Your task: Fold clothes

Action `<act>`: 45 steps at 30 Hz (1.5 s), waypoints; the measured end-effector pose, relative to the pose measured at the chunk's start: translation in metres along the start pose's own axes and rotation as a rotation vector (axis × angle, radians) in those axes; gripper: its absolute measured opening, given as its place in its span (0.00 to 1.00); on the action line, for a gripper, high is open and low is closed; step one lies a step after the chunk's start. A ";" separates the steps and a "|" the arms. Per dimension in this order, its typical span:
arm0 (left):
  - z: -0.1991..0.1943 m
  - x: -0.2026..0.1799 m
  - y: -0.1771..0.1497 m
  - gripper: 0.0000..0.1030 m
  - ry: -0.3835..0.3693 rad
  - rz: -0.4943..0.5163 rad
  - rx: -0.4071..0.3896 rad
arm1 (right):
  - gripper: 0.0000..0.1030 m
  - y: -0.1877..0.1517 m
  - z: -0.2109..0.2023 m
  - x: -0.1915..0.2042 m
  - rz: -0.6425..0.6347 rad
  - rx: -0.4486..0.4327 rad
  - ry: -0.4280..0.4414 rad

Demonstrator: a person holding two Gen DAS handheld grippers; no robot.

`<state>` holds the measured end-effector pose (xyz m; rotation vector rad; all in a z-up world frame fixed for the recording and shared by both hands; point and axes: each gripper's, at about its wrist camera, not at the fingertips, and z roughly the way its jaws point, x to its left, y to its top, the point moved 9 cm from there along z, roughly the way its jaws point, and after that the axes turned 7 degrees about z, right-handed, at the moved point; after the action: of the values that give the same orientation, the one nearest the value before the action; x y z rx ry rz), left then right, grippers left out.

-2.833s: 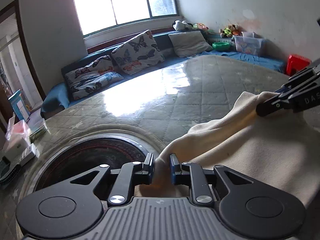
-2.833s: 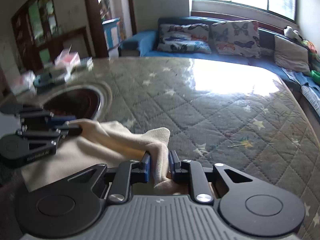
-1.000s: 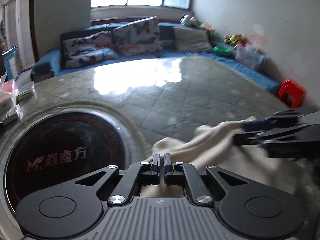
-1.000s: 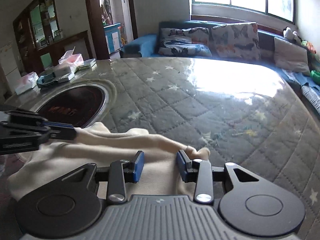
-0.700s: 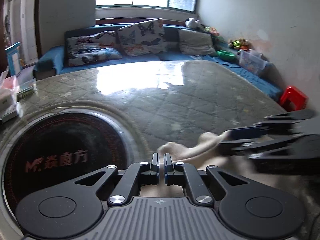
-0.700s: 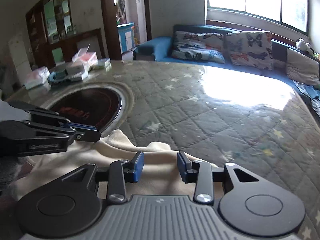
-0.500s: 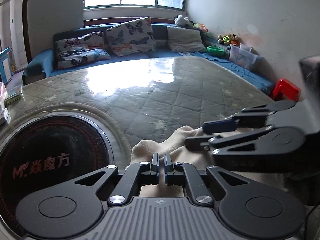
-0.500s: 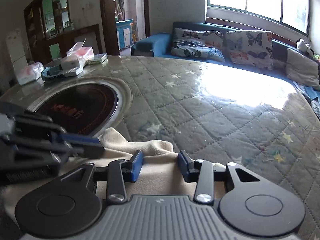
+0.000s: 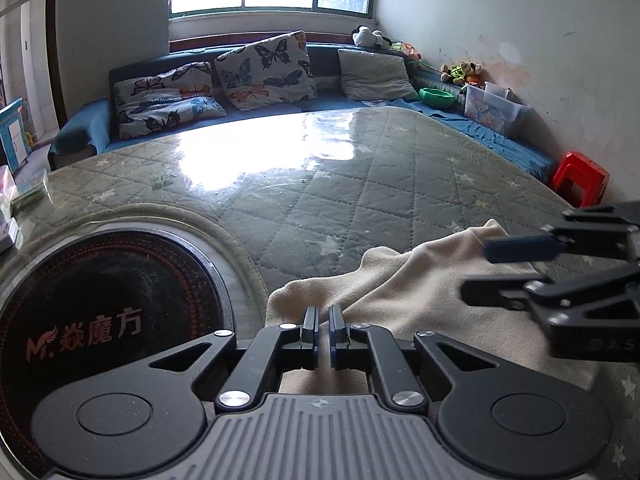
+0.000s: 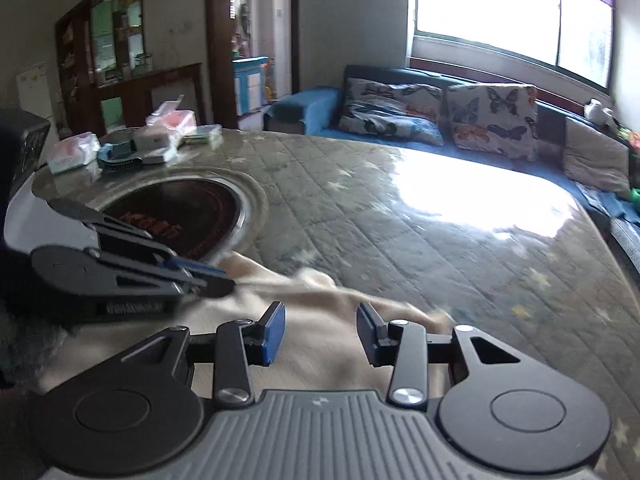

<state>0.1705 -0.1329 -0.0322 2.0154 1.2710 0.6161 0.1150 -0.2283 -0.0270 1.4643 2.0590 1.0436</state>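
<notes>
A cream garment (image 9: pixel 424 300) lies bunched on the quilted table cover, at lower right in the left wrist view and low in the middle in the right wrist view (image 10: pixel 320 344). My left gripper (image 9: pixel 324 320) is shut, its tips at the garment's left edge; whether cloth is pinched between them is hidden. It also shows in the right wrist view (image 10: pixel 216 280). My right gripper (image 10: pixel 320 332) is open and empty over the garment. It also shows in the left wrist view (image 9: pixel 480 272), its fingers apart above the cloth.
A round dark cooktop (image 9: pixel 100 304) is set in the table left of the garment. Boxes and tissue packs (image 10: pixel 132 144) sit on the far left of the table. A blue sofa with butterfly cushions (image 9: pixel 256 72) and a red stool (image 9: pixel 580 176) lie beyond.
My right gripper has let go of the garment and opened, then hovers over it. My left gripper has closed tight at the garment's edge. The cloth has dropped flatter onto the table.
</notes>
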 end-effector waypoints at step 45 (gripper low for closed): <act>-0.077 0.042 -0.061 0.10 0.103 -0.081 -0.032 | 0.37 -0.024 -0.028 0.088 -0.148 0.020 0.161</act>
<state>0.0982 -0.0540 -0.0246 1.9176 1.3880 0.7050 0.0483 -0.1605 -0.0188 1.2507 2.2571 1.1156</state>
